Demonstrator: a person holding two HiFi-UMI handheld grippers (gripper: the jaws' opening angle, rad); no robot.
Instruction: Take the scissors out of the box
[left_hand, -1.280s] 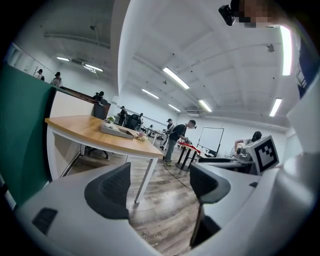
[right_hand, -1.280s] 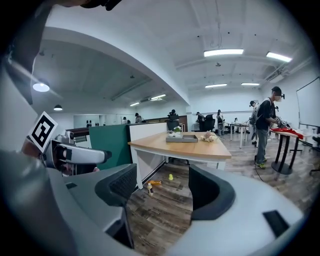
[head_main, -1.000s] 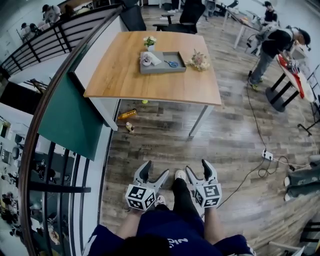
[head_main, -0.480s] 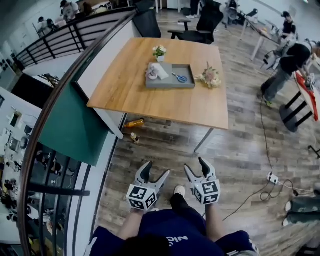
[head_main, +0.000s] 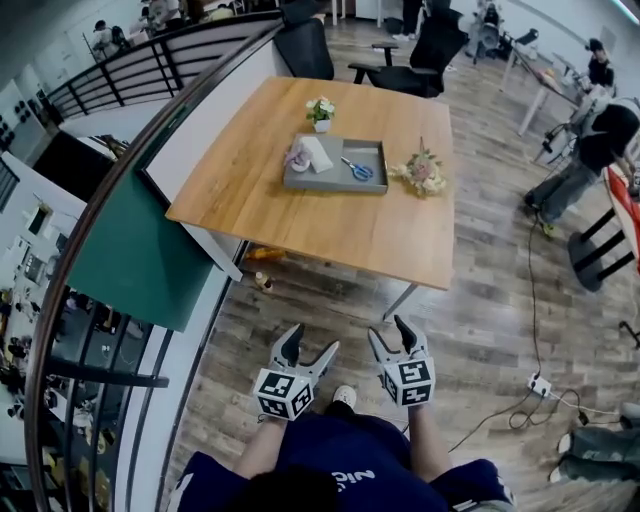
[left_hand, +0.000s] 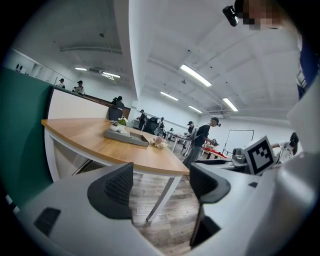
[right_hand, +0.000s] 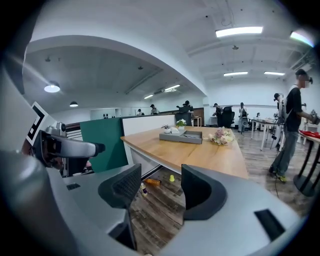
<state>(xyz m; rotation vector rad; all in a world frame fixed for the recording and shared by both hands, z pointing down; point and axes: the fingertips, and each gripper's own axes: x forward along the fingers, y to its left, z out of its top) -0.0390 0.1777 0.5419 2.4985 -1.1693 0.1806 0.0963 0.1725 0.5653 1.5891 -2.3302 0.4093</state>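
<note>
Both empty: left claw (head_main: 312, 340) agape; right claw (head_main: 389, 332) closing; shirt print (head_main: 348, 483) unreadable.

Blue-handled scissors (head_main: 357, 168) lie flat, seemingly closed, inside grey box (head_main: 333, 186).

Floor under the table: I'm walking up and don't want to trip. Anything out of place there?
Yes: an orange bottle lies on its side on the floor under the table, with a small bottle beside it.
</note>
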